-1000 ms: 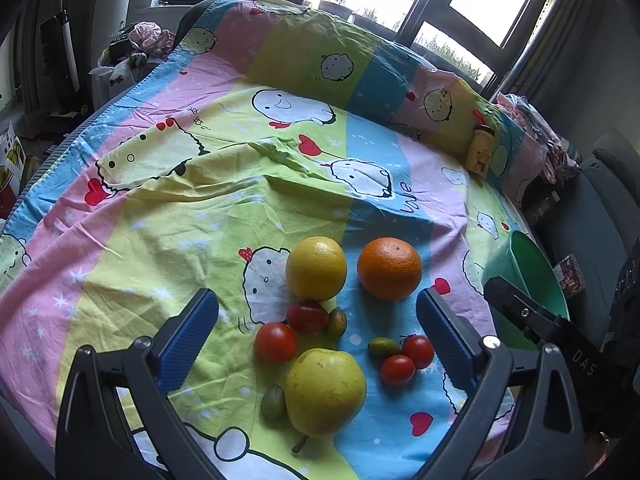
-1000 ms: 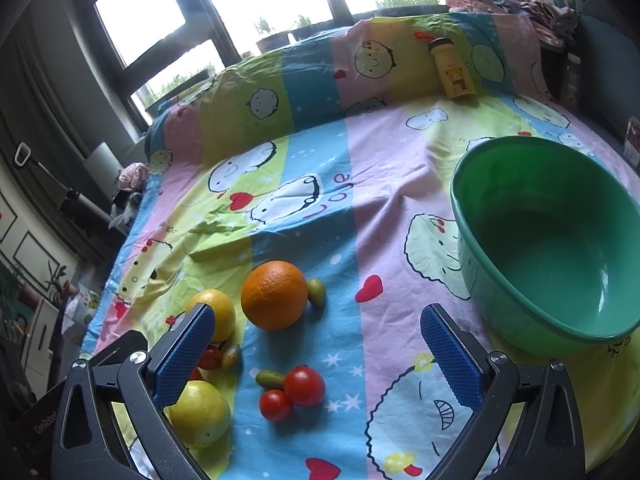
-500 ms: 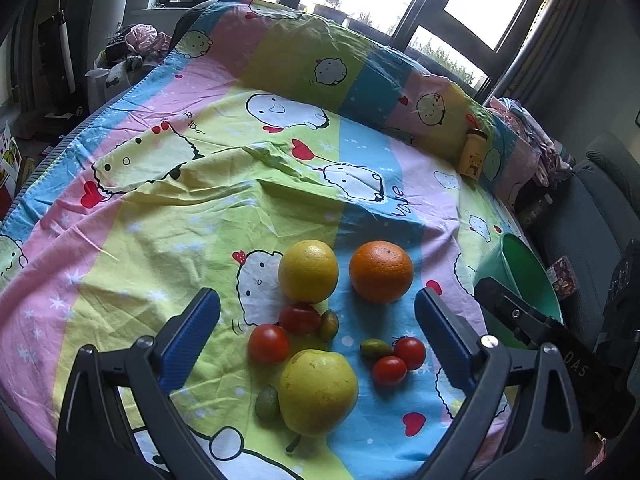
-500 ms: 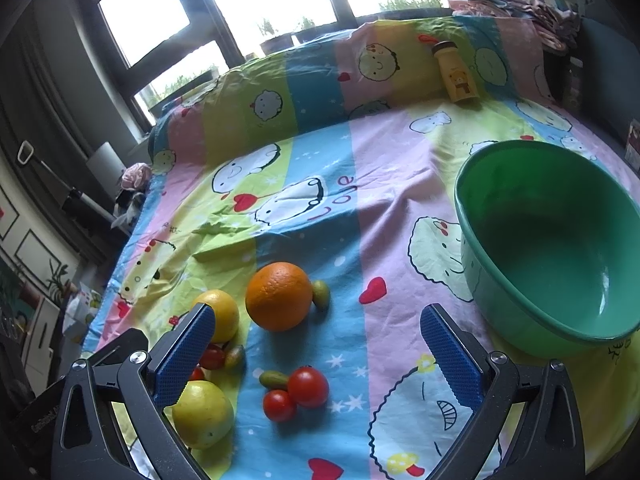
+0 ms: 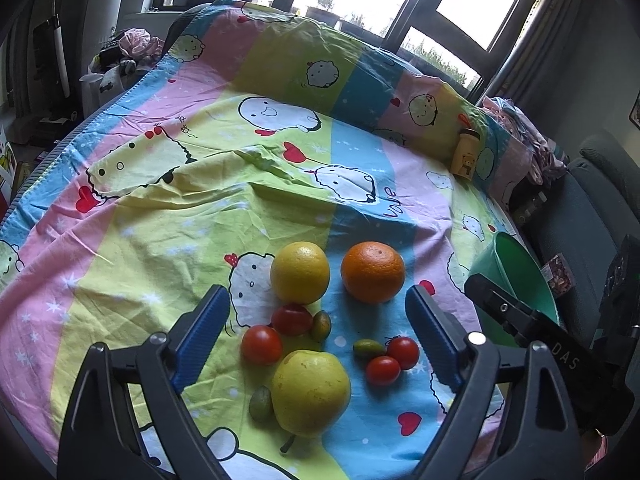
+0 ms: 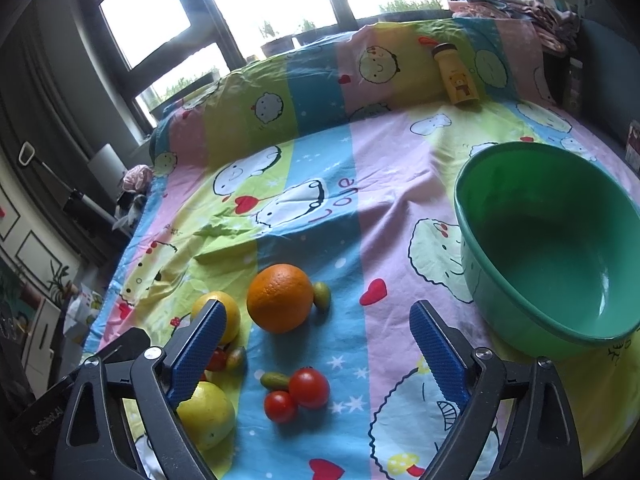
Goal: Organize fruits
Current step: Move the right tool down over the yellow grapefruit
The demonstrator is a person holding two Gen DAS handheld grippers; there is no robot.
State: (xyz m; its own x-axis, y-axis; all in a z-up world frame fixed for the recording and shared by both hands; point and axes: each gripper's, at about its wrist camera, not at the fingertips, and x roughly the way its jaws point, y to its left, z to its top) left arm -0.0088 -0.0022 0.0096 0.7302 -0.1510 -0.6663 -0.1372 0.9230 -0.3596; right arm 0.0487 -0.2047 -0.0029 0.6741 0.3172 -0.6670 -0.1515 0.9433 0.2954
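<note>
Fruits all loose on the bed sheet (image 5: pixel 168 240), none in the bowl (image 6: pixel 544 240) yet. Judging by that, this is the start: picking the first piece.

Left view: orange (image 5: pixel 373 272) at 12 o'clock from my left gripper (image 5: pixel 318 330), yellow citrus (image 5: pixel 300 272) just beside it at 11. Pear (image 5: pixel 311 392) sits low between the fingers, green olive-like fruit (image 5: pixel 261 403) touching its left side. Tomatoes (image 5: pixel 262 344) at 9 o'clock of the pear, a second pair (image 5: pixel 394 360) at 3.

Right view: bowl at 2 o'clock from my right gripper (image 6: pixel 318 354), well apart from the fruit cluster, inside bare. Orange at 11, tomato pair close ahead between the fingers.

Both sets of fingers spread wide, holding nothing.

Next move, my guess: right gripper drops onto the orange or the tomato pair, closes gently, carries to the bowl at 2. Orange is round and will roll on soft bedding, so the approach should be straight down and centred. Tomatoes are soft, so a light squeeze.
</note>
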